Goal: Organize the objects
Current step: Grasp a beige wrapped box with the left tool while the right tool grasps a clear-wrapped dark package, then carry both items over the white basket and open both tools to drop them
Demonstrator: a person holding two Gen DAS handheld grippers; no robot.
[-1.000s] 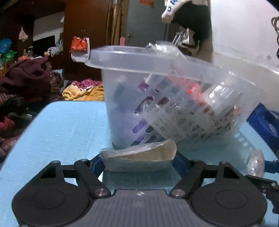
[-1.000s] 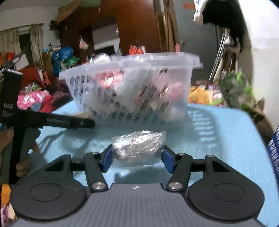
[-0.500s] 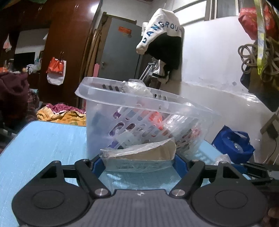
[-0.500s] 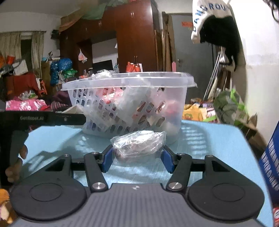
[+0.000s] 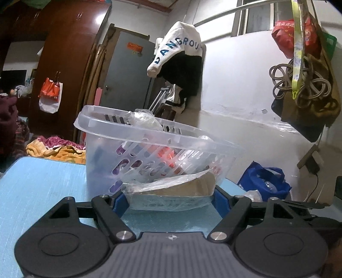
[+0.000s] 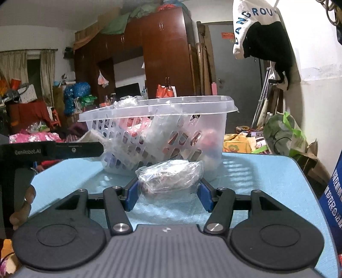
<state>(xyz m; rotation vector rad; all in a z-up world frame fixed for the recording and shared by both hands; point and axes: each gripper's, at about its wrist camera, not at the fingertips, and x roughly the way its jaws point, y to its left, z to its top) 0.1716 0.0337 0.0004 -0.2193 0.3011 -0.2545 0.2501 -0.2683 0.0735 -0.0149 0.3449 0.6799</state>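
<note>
The basket (image 5: 149, 149) is sitting on the desk (image 5: 42, 181) just ahead of both tongs, the left tongs (image 5: 171, 197) gripping a flat wrapped packet (image 5: 171, 192) and the right tongs (image 6: 168, 190) squeezing a crinkly plastic bundle (image 6: 170, 178), either risking slipping free or catching the basket's rim.

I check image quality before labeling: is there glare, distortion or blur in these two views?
Left wrist view: glare on the wardrobe door, fisheye bends the wall rod; the basket is sharp. Right wrist view: the table shows basket-slot light patterns, edges curve, the wrapped bundle is slightly soft.
</note>
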